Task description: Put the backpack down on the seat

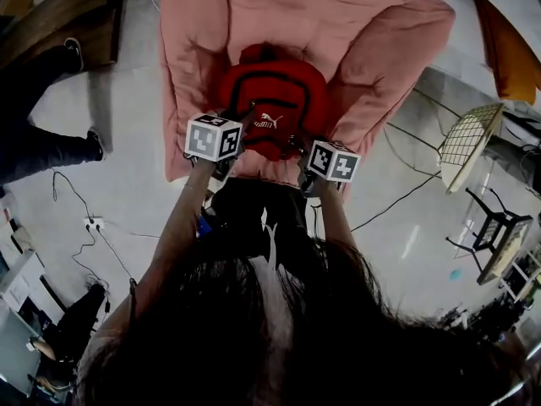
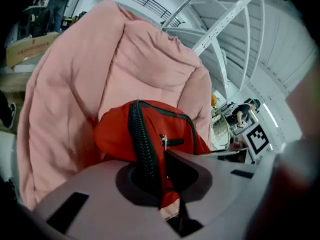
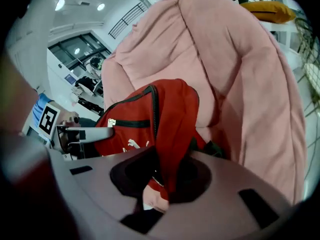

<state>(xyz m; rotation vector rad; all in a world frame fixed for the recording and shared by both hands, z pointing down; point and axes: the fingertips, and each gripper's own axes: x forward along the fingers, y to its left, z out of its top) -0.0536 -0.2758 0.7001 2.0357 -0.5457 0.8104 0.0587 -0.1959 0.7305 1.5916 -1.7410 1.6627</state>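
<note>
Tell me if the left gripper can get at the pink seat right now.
Probably not: the left gripper is shut on the red backpack, which sits between it and the seat.

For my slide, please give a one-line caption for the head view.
The left gripper and right gripper, jaws shut on the red backpack, hold it at the pink seat.

A wire-mesh chair stands at the right on the pale floor, with a black cable trailing near it. At the left lies a white power strip, and above it what may be a dark shoe.
</note>
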